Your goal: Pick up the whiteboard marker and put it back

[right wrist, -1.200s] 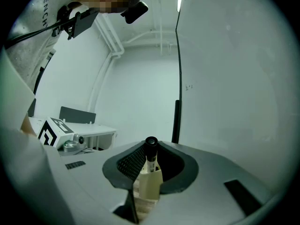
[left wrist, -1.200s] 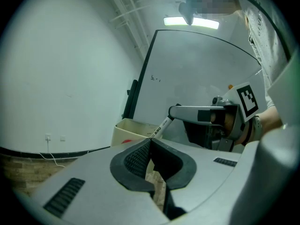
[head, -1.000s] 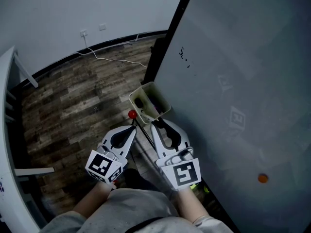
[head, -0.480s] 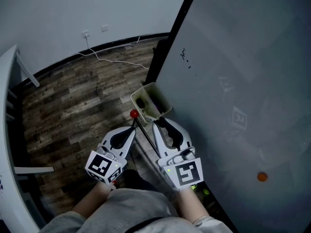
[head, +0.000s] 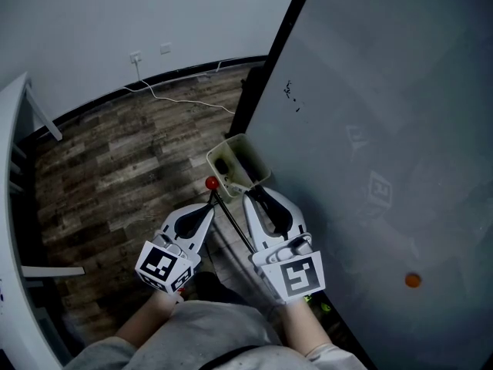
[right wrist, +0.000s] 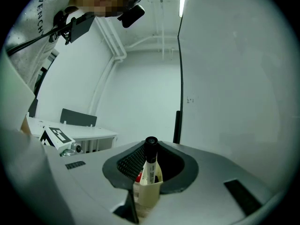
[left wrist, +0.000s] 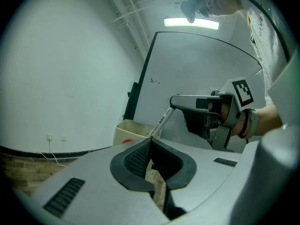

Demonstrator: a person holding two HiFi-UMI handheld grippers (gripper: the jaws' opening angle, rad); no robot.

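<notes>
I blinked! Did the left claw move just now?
No. The left claw sits in the same spot below the beige pen box on the whiteboard.

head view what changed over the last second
Nothing visibly changed. The right claw stays shut on the whiteboard marker, whose lower end dips into the beige holder. The left claw stays shut and empty beside it.
</notes>
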